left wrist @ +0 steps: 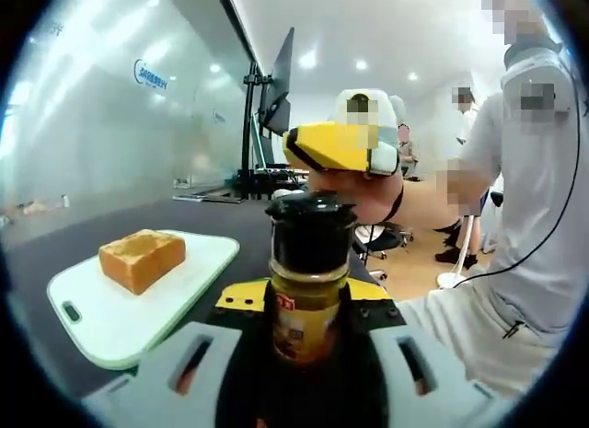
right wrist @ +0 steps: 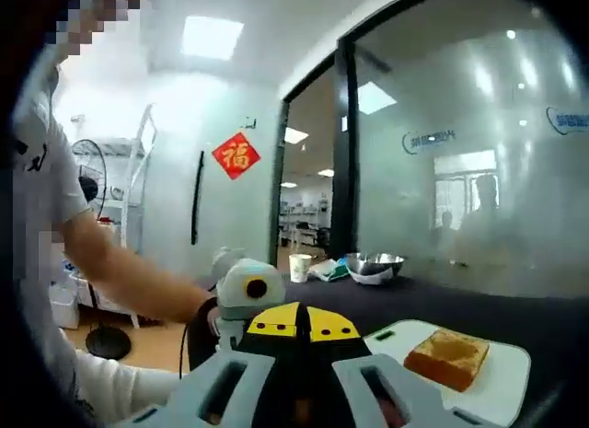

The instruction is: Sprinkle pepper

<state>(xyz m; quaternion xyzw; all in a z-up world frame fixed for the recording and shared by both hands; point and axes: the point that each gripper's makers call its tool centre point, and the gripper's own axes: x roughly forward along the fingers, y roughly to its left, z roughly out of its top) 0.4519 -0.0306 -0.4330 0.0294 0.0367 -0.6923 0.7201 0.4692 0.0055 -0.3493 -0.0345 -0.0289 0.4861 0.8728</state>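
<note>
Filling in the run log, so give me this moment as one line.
left hand-held gripper: shut on pepper jar, cap on | right hand-held gripper: empty | toast on cutting board

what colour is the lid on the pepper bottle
Black. The pepper bottle has a black lid, shown best in the left gripper view.

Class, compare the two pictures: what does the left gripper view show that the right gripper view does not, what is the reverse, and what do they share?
Left gripper view: a pepper bottle with a black cap, upright between the left tongs, and a monitor on a stand.

Right gripper view: a metal bowl, a paper cup, a red wall decoration and a standing fan.

Both: the toast on the white cutting board, lying on the dark table, and the frosted glass wall.
</note>
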